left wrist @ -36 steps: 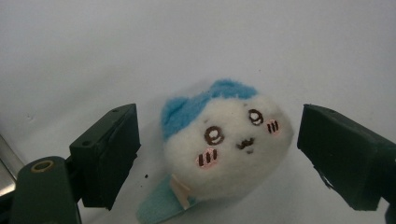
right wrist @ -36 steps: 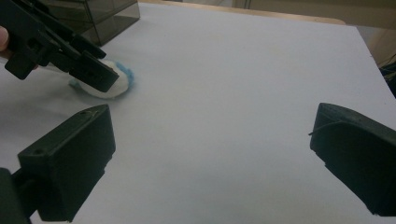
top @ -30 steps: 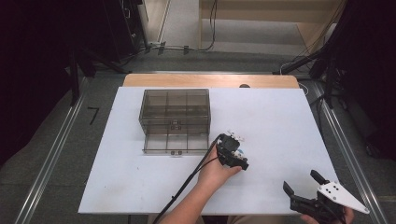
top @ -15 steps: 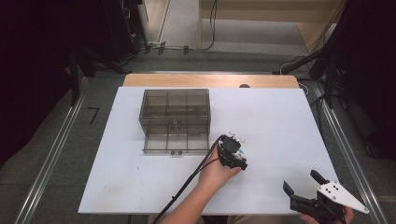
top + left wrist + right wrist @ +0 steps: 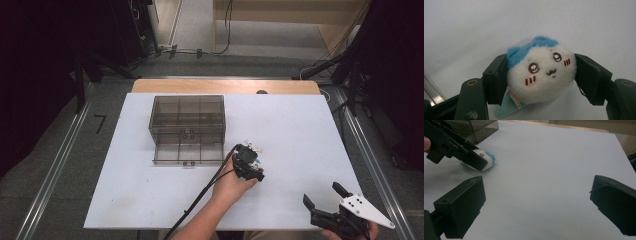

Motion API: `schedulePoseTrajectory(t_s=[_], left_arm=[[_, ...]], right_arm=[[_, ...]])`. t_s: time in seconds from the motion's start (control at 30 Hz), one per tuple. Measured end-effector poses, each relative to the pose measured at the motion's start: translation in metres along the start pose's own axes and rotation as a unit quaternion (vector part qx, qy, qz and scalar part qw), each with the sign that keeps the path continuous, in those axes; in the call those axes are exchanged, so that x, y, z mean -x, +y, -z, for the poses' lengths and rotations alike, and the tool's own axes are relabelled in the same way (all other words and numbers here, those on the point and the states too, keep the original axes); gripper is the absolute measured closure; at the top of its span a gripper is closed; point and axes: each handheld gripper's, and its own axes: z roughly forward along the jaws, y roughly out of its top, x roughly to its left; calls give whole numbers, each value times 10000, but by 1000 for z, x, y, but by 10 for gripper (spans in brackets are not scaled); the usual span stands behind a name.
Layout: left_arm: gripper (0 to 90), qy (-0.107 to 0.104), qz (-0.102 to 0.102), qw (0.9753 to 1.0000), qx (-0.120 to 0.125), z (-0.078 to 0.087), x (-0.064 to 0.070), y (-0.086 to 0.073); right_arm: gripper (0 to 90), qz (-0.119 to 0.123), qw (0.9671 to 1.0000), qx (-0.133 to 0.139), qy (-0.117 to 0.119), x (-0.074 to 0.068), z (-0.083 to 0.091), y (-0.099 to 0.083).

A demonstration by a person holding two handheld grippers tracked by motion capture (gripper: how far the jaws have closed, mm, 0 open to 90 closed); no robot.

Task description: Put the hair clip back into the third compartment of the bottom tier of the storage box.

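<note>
The left tongs [image 5: 540,72] clamp a white-and-blue plush toy [image 5: 541,75] just right of the smoky compartment box [image 5: 187,129]. The right tongs [image 5: 536,207] gape wide, holding nothing, well right of that box.

My left gripper [image 5: 251,161] — black, blocky jaws, round screw holes, a black cable trailing back, my right gripper [image 5: 325,197] — black too, topped with a pale grey three-cornered plate dotted with holes, forearm bare

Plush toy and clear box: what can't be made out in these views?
- Toy: underside and body hidden by the left claw in the left gripper view; tiny from above.
- Box: contents unreadable through tinted walls in the high view; cut off by the top edge in the right gripper view.
</note>
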Motion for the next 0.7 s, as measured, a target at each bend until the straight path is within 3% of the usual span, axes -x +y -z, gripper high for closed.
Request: schedulePoseTrajectory(t_s=[0.7], left_arm=[[315, 27, 59, 9997, 242, 12, -4, 2]], right_arm=[[0, -14, 10000, 5, 11, 0, 0, 0]])
